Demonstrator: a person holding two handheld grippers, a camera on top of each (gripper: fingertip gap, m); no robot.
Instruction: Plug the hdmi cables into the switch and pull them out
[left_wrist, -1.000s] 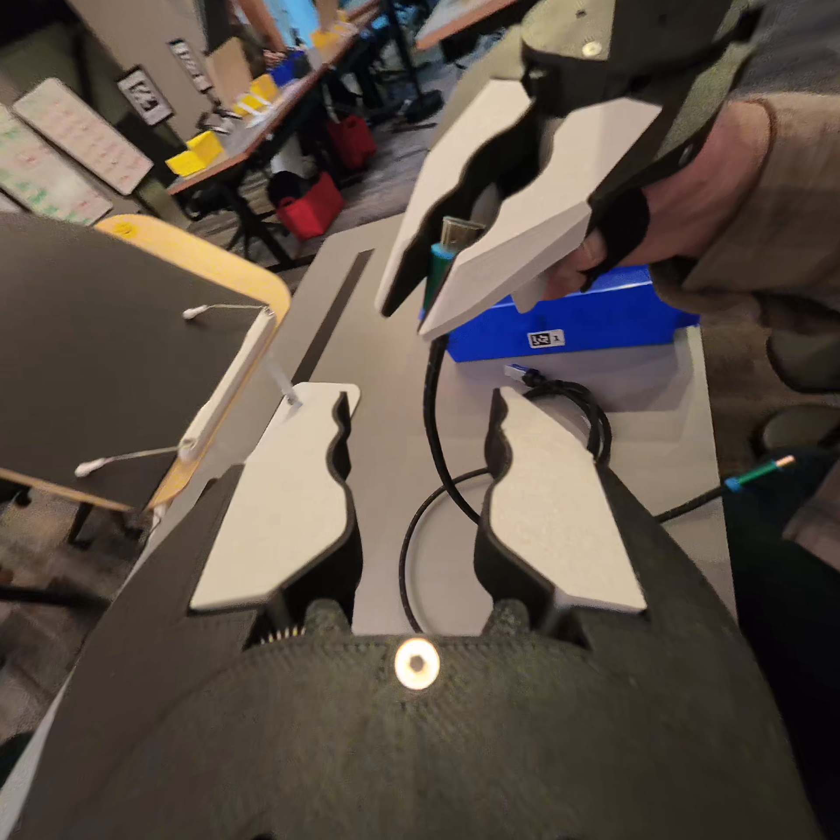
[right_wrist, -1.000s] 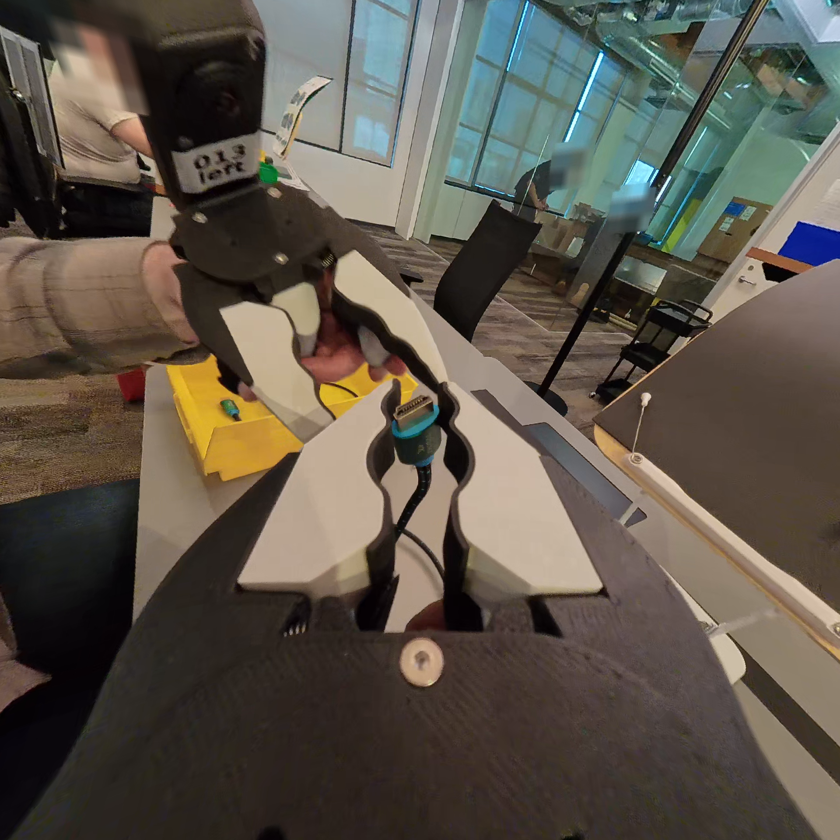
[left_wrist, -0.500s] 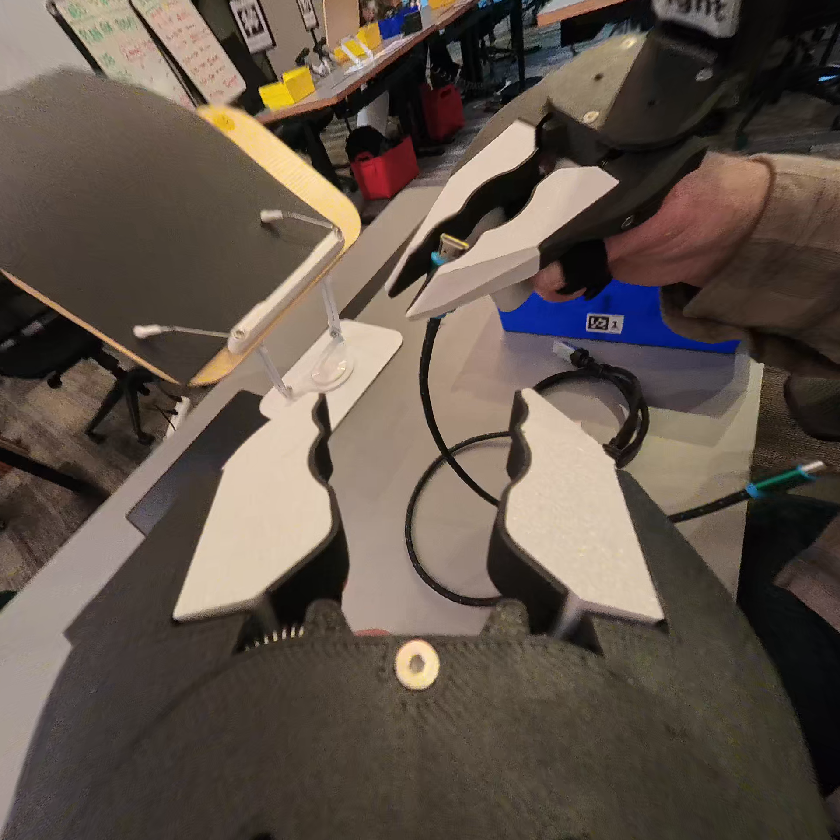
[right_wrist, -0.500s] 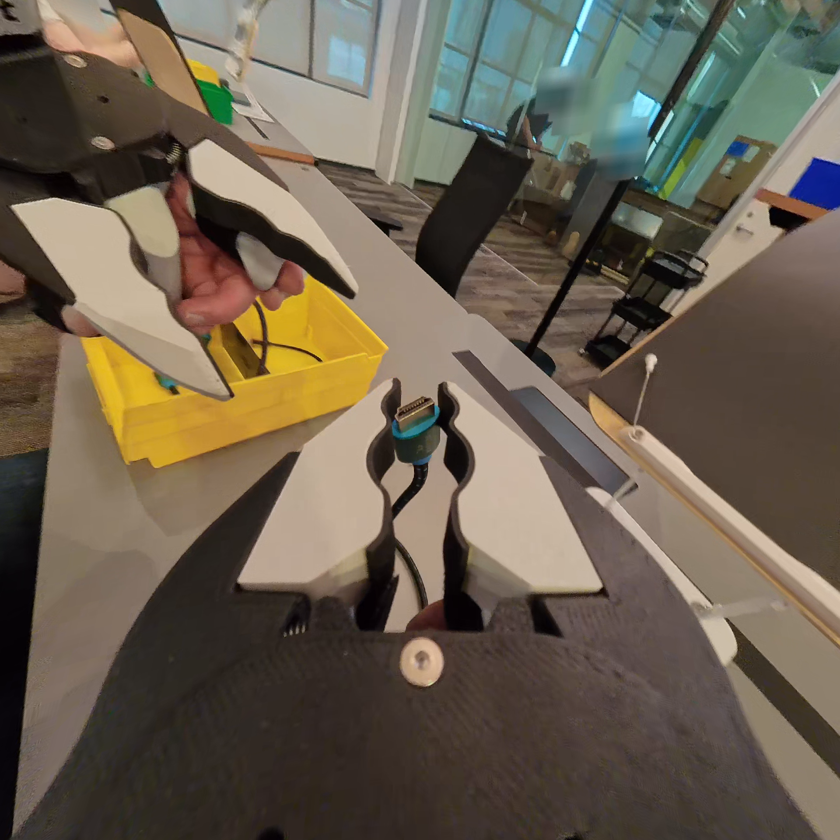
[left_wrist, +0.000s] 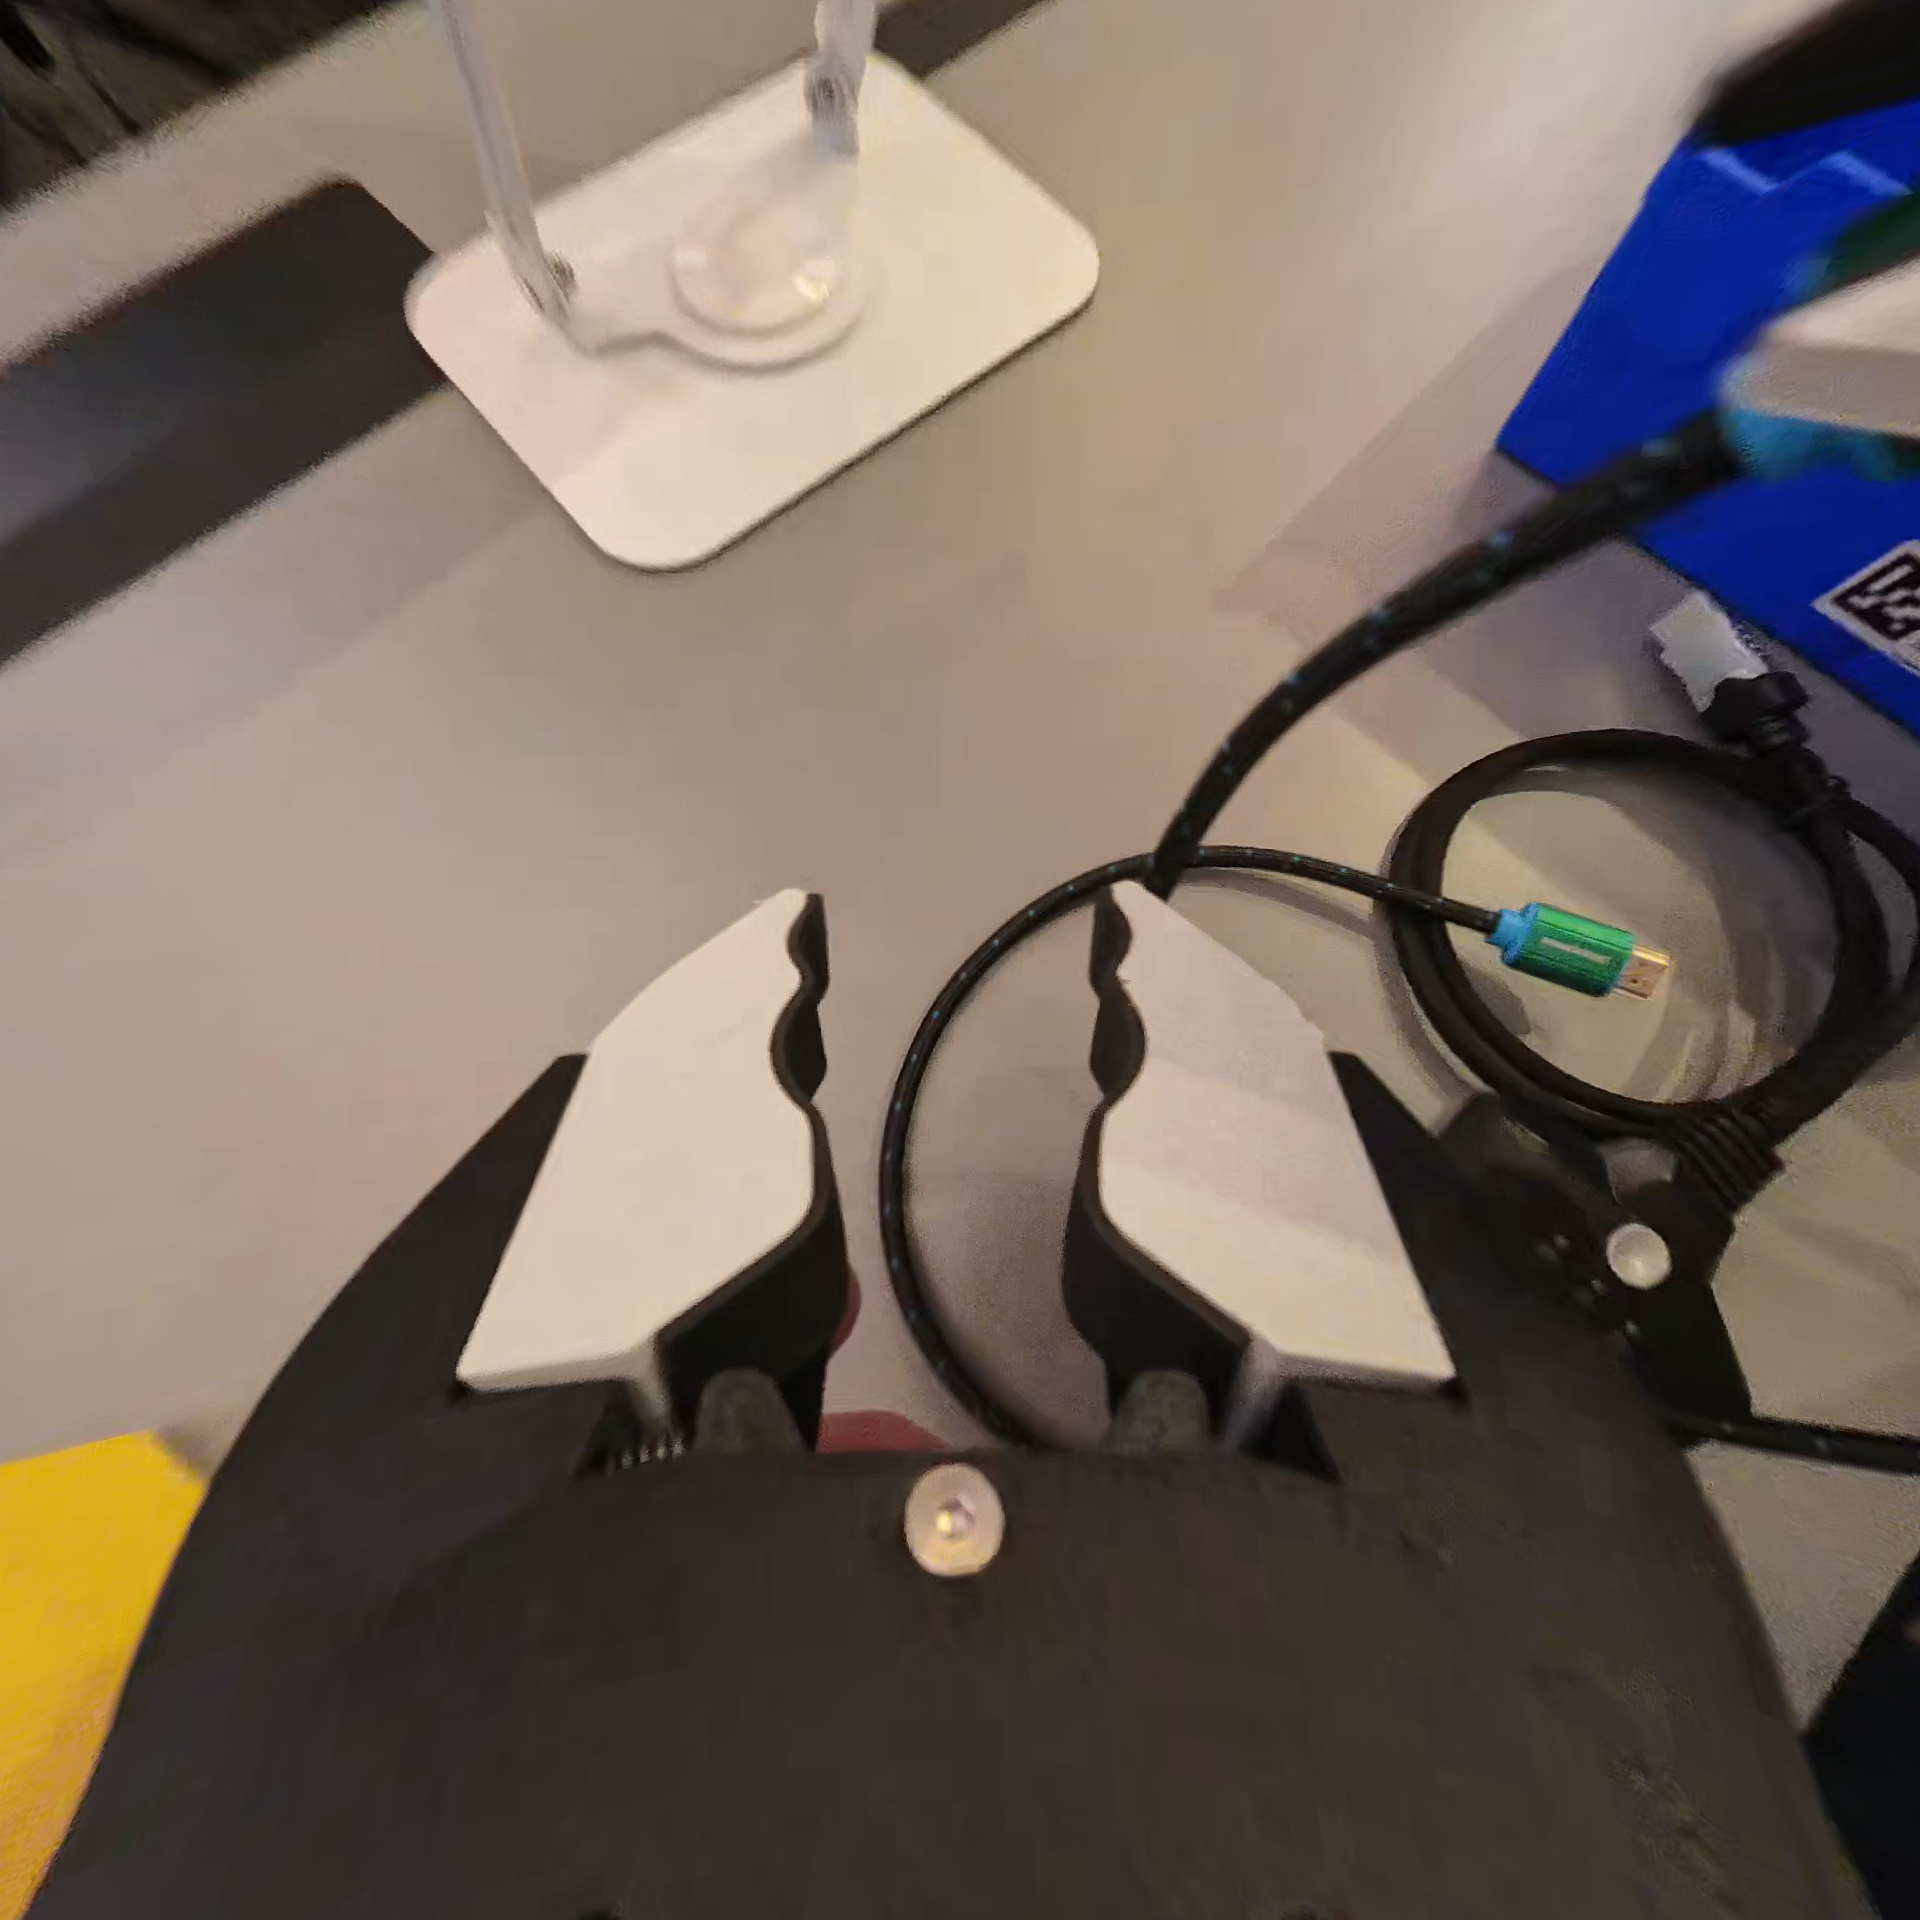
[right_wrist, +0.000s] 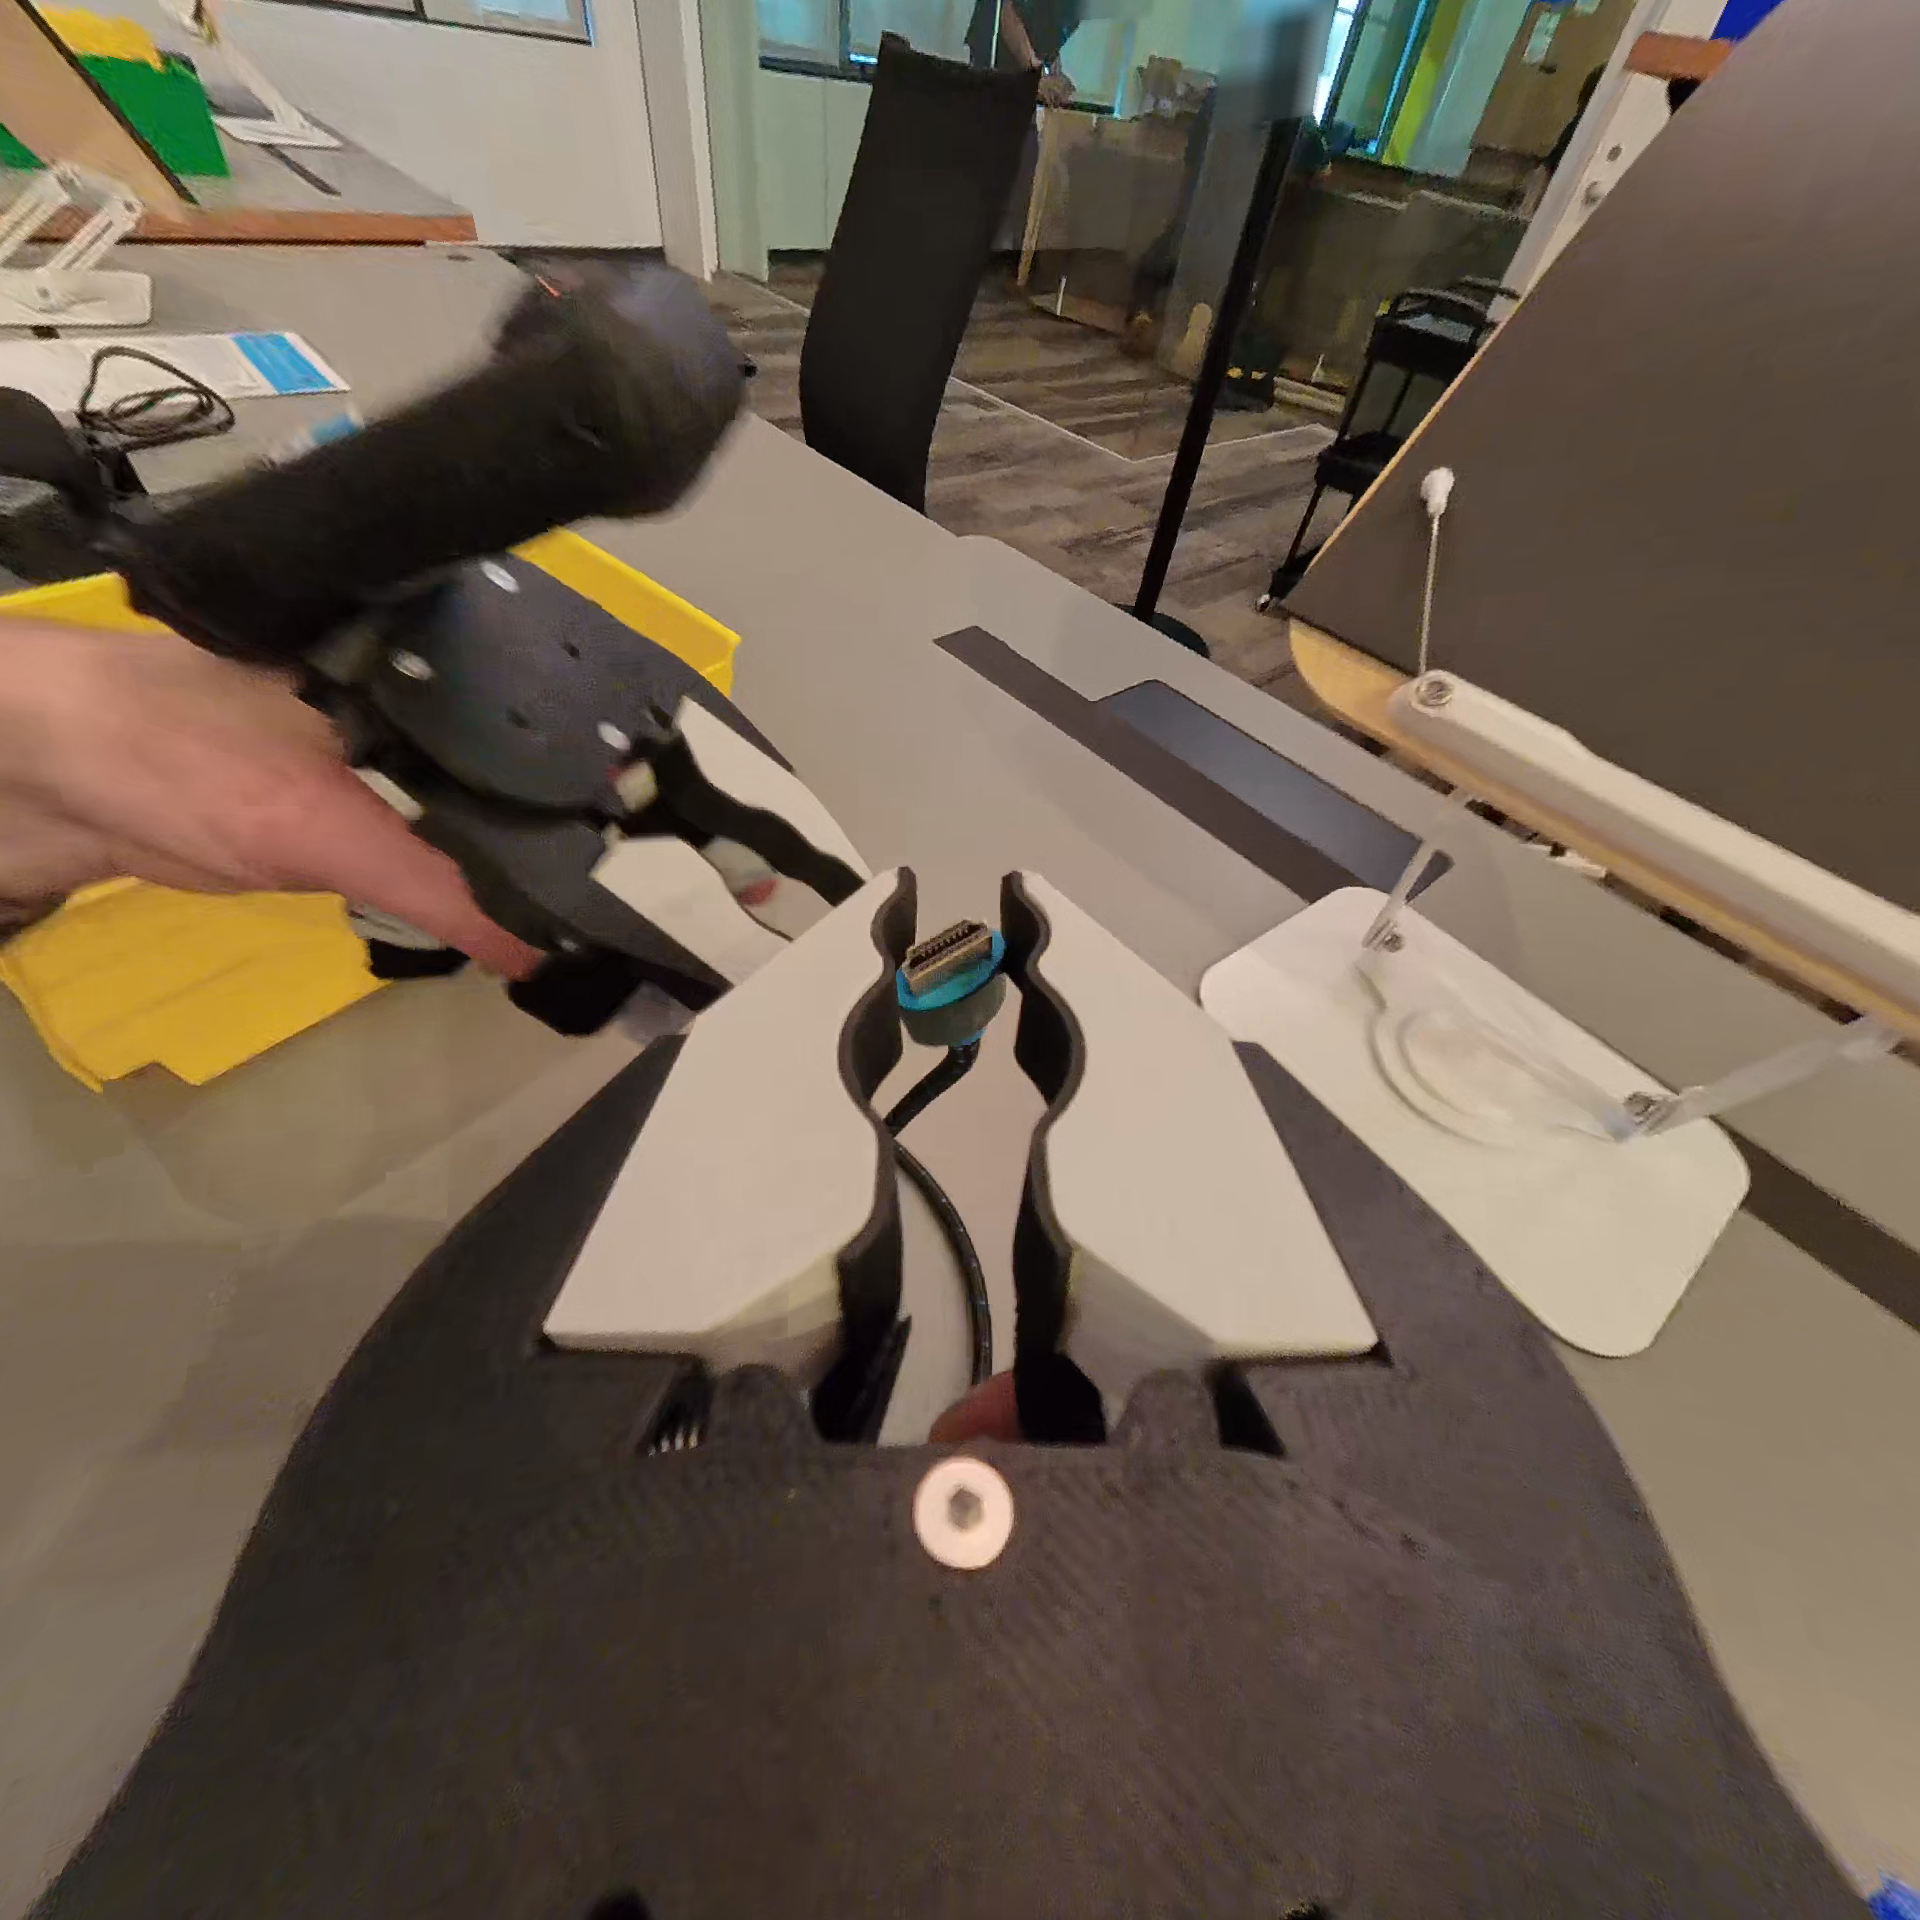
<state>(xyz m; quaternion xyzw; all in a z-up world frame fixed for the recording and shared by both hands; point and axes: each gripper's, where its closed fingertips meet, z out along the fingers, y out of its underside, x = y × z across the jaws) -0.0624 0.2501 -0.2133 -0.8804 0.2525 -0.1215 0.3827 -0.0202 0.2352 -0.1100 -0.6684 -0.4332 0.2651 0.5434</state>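
Two grippers hang over the grey worktop. The right gripper is clamped on an HDMI plug: the teal-collared plug sits between its white fingers, metal end pointing forward past the tips, and its black cable runs back down through the gap toward the handle.

The left gripper stands wide, with nothing between its fingers. It is angled down at the worktop, and a loop of braided cable lies on the surface below the gap. That cable ends in a second plug, green with a gold tip, lying flat on the worktop just right of the left gripper's right finger, inside a coiled black lead. A small black box with a round button sits at the near edge of the coil, partly hidden by the gripper; I cannot tell for sure that it is the switch.

A blue box stands at the far right, and a white stand base sits farther back. In the right wrist view a hand holds the left gripper in front of a yellow bin, and a dark board leans on the stand at the right.
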